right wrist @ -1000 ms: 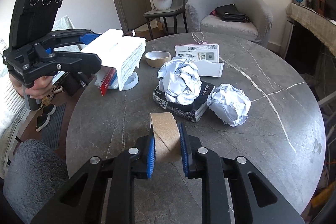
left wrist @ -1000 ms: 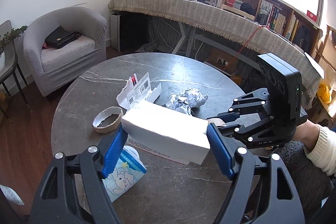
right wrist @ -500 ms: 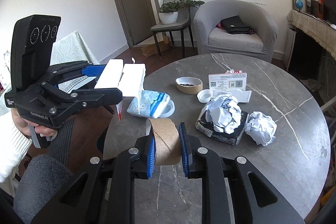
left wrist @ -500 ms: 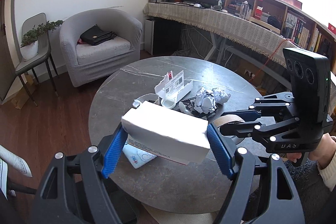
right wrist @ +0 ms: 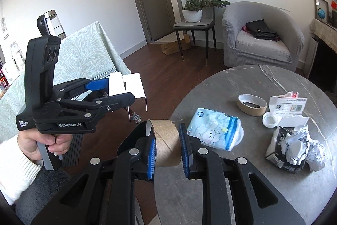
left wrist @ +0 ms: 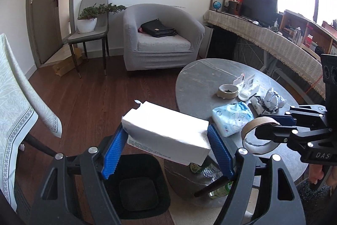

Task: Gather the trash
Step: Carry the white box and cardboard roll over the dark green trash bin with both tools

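My left gripper (left wrist: 167, 146) is shut on a white cardboard box (left wrist: 166, 132), held off the table's edge above a black trash bin (left wrist: 137, 185) on the floor. The same box (right wrist: 126, 85) shows in the right wrist view between the left gripper's fingers. My right gripper (right wrist: 167, 149) is shut on a brown cardboard tube (right wrist: 166, 142), which hangs at the table's near left edge; the tube (left wrist: 259, 136) also shows in the left wrist view. On the round grey table (right wrist: 263, 81) lie a blue tissue pack (right wrist: 214, 130), a tape-roll core (right wrist: 251, 104), torn white packaging (right wrist: 288, 107) and crumpled paper (right wrist: 299, 142).
A grey armchair (left wrist: 162, 39) with a black bag stands beyond the table, a chair with a potted plant (left wrist: 90, 16) beside it. A table with a green cloth (right wrist: 84, 56) is at the left. Plastic bottles (left wrist: 212, 174) lie under the round table. A person's hand (right wrist: 48, 142) grips the left handle.
Both grippers have swung left, away from the table's middle, carrying the box and the tube. The left one now hangs past the table's edge with the black bin in view beneath it.
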### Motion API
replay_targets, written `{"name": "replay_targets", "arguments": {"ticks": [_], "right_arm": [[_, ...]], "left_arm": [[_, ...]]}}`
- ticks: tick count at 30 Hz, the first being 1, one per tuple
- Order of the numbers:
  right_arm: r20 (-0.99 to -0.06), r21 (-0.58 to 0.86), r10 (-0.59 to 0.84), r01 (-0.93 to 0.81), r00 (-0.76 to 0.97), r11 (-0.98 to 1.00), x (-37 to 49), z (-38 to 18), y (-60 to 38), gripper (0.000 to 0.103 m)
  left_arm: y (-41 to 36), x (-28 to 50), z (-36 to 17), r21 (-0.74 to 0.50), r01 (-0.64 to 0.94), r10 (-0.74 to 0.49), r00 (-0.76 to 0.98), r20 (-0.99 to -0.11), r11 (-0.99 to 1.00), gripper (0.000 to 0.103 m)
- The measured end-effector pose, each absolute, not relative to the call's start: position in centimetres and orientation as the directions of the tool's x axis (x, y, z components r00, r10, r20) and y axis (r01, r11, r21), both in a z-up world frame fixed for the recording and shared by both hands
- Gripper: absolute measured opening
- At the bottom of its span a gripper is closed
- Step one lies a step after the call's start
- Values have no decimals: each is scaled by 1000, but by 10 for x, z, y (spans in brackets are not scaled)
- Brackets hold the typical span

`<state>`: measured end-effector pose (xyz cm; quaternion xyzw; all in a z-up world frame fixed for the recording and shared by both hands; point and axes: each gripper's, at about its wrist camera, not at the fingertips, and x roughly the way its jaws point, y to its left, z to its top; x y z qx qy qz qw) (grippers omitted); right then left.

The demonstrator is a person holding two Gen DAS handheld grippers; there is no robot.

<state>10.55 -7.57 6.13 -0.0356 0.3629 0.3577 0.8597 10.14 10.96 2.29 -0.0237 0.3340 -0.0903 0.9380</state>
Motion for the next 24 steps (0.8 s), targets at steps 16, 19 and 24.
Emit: {"name": "replay_targets", "arguments": {"ticks": [16, 19, 24], "right_arm": [[-751, 154, 535, -686, 387, 711, 106, 23, 37, 20], [-778, 143, 506, -679, 373, 720, 109, 11, 51, 20], [-801, 143, 484, -672, 352, 726, 115, -4, 67, 21]], "left_arm": [[209, 91, -56, -163, -75, -69, 681, -729, 984, 79], [224, 92, -71, -227, -112, -101, 651, -752, 968, 79], [241, 94, -98, -250, -166, -107, 591, -799, 954, 79]]}}
